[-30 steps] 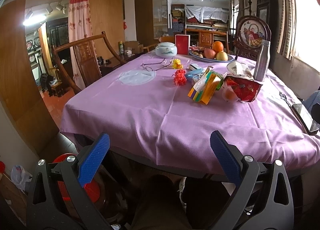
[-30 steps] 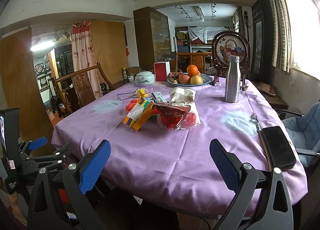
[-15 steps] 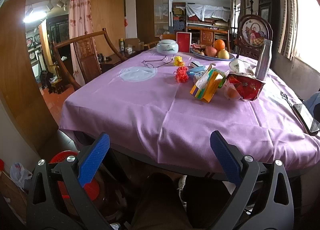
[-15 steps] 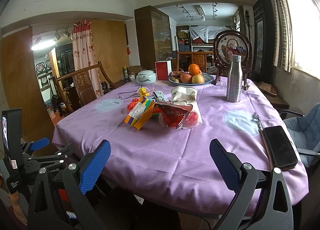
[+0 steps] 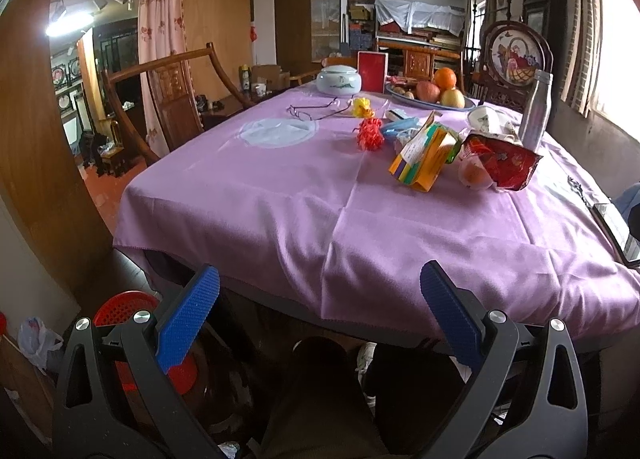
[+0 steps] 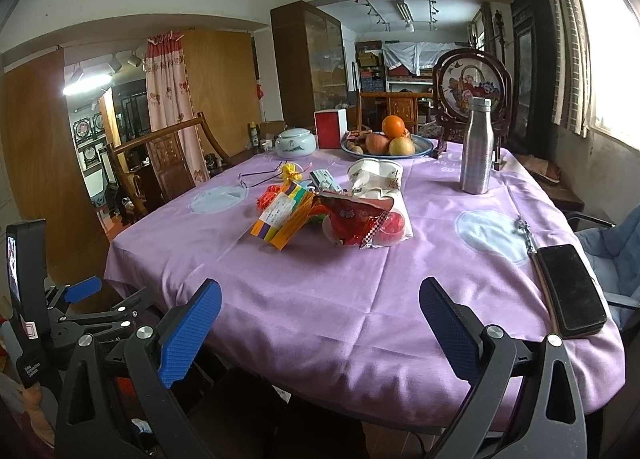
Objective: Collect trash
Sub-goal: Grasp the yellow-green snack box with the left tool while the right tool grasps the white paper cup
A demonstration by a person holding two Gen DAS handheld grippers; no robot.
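Both grippers hang low at the near edge of the bench, jaws spread wide and holding nothing: the left gripper (image 5: 320, 299) sits off the front-left corner, the right gripper (image 6: 320, 311) a little further along the same edge, each with blue ribbed pads (image 6: 188, 333) pointing toward the middle of the purple tablecloth (image 6: 360, 291). From the right wrist view the left gripper's body also shows at the far left, below the cloth's corner. Past a bare stretch of cloth, well apart from either gripper, the trash lies heaped near the centre of the bench: a torn orange and yellow carton (image 6: 282, 221) on its side, touching a crumpled red snack wrapper (image 6: 352, 221), with a squashed white paper cup (image 6: 374, 179) just behind them and a red ribbon bow (image 5: 370, 133) and a yellow one (image 5: 362, 107) a little to the left. A pair of glasses (image 5: 314, 111) lies beyond the bows. Further back stand a steel bottle (image 6: 476, 151), upright, a fruit plate (image 6: 424, 145) with an orange and apples, a white lidded jar (image 6: 296, 143) and a red box (image 6: 330, 128). A black phone (image 6: 570, 291) rests near the right edge. On the floor below the left corner sits a red basket (image 5: 124, 305).
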